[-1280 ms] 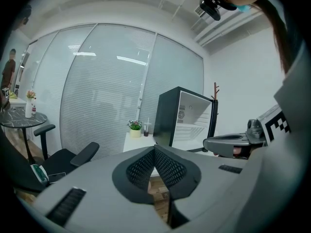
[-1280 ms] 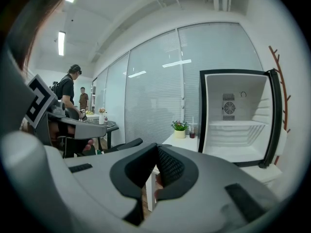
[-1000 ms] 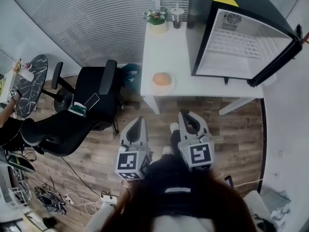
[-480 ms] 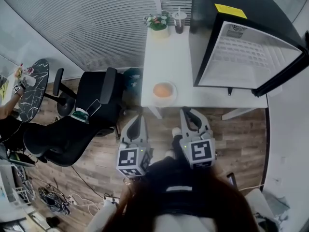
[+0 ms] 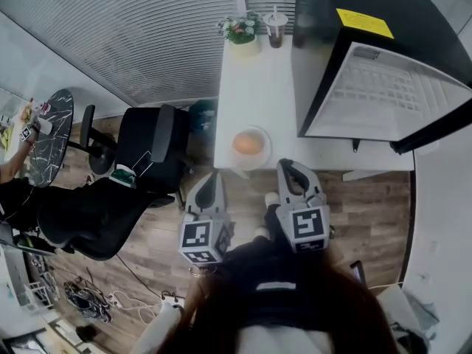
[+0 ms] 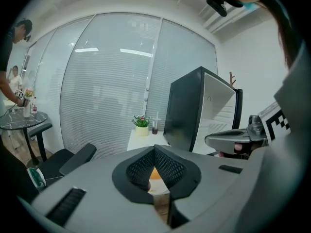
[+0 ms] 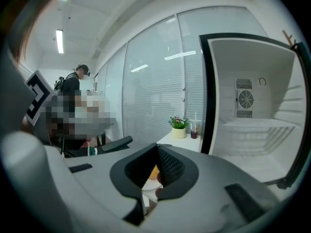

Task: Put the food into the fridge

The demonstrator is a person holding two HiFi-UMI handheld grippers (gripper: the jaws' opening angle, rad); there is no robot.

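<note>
The left tool point(image 5: 209, 177) and right tool point(image 5: 288, 167) are both closed and empty (ribbed black pads). Mid-frame, round orange food point(image 5: 248, 141) sits on a white plate point(image 5: 237, 156) at the smooth tabletop point(image 5: 251, 87) edge, and the boxy black fridge point(image 5: 324, 43) stands open at upper right.

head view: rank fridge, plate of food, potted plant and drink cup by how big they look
1. fridge
2. plate of food and potted plant: about alike, and the plate sits nearer the camera, so no ranking between them
3. drink cup
</note>
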